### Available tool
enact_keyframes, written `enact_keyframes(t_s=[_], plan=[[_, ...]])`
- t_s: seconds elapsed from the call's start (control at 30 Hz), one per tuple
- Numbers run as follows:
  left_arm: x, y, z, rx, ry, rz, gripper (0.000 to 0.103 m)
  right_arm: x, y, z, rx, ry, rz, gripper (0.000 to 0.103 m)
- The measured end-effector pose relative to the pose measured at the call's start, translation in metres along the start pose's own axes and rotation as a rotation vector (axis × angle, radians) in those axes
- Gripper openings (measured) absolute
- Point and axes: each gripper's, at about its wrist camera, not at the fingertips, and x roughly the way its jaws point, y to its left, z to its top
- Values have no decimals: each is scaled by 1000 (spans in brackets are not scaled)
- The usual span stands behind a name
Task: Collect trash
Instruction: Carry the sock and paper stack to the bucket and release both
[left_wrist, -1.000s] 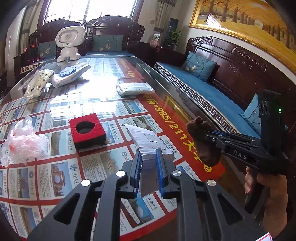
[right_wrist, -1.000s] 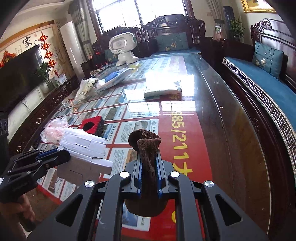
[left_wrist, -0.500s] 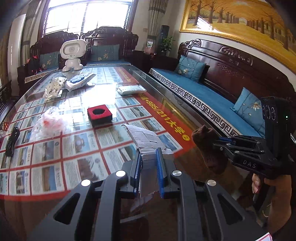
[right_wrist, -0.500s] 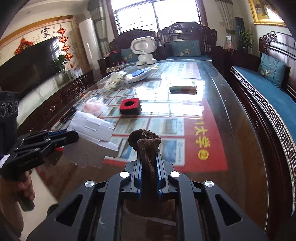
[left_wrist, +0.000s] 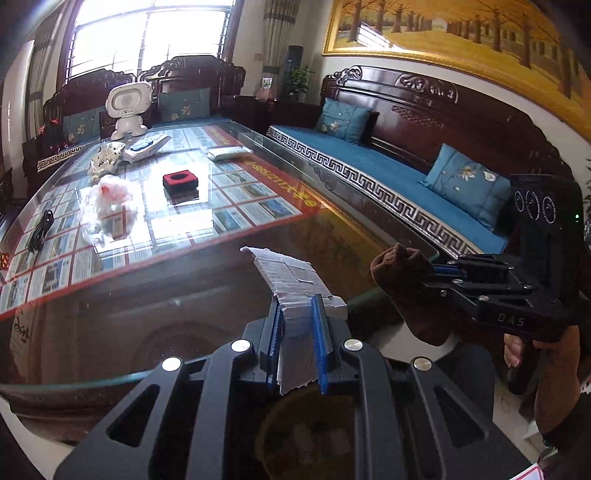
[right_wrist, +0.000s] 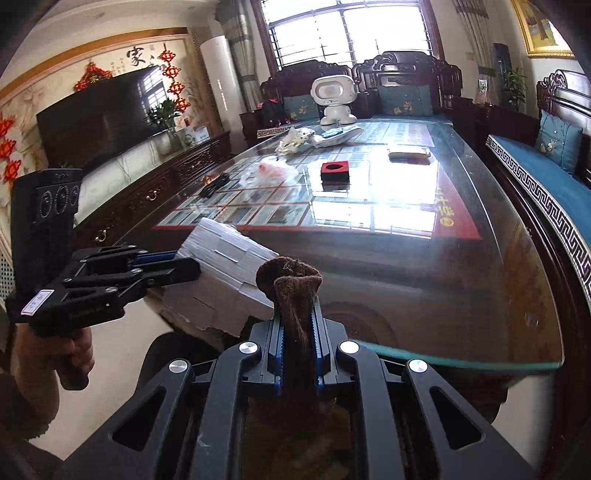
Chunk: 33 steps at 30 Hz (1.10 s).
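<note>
My left gripper (left_wrist: 297, 308) is shut on a piece of white folded cardboard (left_wrist: 291, 273), which sticks up and forward from the jaws. My right gripper (right_wrist: 297, 308) is shut on a brown cloth (right_wrist: 290, 286) that bunches above the pads and hangs below them. Each gripper shows in the other's view: the right gripper (left_wrist: 437, 267) with the brown cloth (left_wrist: 410, 295), and the left gripper (right_wrist: 186, 262) with the cardboard (right_wrist: 221, 273). Both hang side by side just off the near end of the glass-topped table (left_wrist: 166, 295).
On the table lie a red foam block (left_wrist: 180, 181), a crumpled plastic bag (left_wrist: 109, 201), a black cable (left_wrist: 40, 229), a white packet (left_wrist: 229, 152), wrappers and a white toy robot (left_wrist: 127, 109). A blue-cushioned wooden sofa (left_wrist: 388, 173) runs along the right. Something round and brownish shows under the grippers.
Both grippers have drawn back from over the table to beyond its near edge, so the items on it look farther away. Both grips are unchanged.
</note>
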Motion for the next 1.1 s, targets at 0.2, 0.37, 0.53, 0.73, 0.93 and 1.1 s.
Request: enact_keyframes(t_s=[0.2,0.37,0.53,0.73,0.93,1.1], plan=[[-7,-7,-45,-11,32,-18,16,-8,26,-56,-5,54,-16,12],[-4,-15,-84,-4,89,-32,16,1,38,-98,12,110,-13,13],[-1,-18,-110,-12,132,-41,16,10,46,-126,34,161,-18,13],[-3,-21,-124,-14,140,-48,16,10,48,-136,21,182,-57,22],[-5,-24,-124,-6,138,-39,16,8,47,-139,34,166,-67,38],[-3,-27,-125,3,147,-33,17,-2,40,-138,44,142,-73,38]])
